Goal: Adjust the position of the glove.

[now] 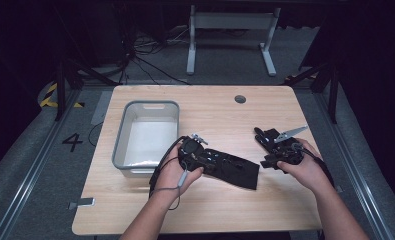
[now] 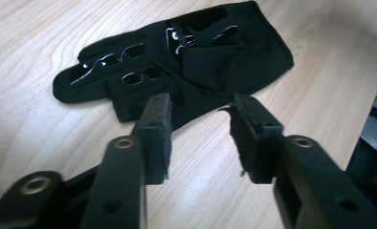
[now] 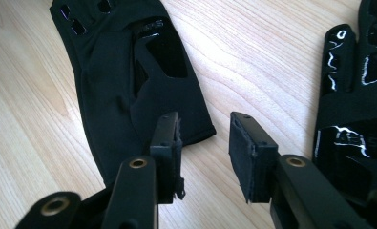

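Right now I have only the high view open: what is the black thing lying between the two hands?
Observer: The left gripper view shows it is a black glove with glossy patches, lying flat on the wooden table.
Operator: Is the left gripper closed on it?
Observer: No. The left gripper has its jaws open at the glove's near edge and grips nothing.
Operator: And the right gripper?
Observer: The right gripper is open too. Its view shows a second glove beside the first, with bare wood between them.
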A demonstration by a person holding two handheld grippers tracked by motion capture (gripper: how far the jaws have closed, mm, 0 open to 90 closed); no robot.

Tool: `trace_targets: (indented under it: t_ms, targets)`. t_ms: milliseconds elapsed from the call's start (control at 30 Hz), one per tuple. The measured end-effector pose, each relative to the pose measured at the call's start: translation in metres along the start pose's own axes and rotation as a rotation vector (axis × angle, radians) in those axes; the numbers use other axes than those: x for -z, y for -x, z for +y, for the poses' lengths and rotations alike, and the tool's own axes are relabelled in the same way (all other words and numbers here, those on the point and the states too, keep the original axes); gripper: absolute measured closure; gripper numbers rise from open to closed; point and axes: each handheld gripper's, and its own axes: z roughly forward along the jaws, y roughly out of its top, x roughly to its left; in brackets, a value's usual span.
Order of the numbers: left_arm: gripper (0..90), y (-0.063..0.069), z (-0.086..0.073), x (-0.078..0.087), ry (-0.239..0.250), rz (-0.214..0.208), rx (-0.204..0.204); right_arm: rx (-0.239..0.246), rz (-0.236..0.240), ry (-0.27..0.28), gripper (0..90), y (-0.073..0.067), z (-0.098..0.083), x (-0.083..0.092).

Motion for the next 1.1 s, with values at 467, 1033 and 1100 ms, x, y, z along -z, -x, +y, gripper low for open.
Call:
trace_targets:
  t_ms: [467, 1033, 1100]
  targets:
    - [53.6, -0.007, -0.001, -0.036, -0.069, 0.109, 0.025, 0.003, -0.061, -0.006, 59.9, -0.001, -0.003, -0.016]
    - [57.6, -0.015, -0.003, -0.056, -0.116, 0.125, 0.043, -0.071, -0.087, 0.002, 55.5, -0.003, -0.003, -0.04]
    - [61.7, -0.015, -0.003, -0.056, -0.116, 0.135, 0.037, -0.067, -0.091, -0.004, 55.0, -0.004, -0.003, -0.043]
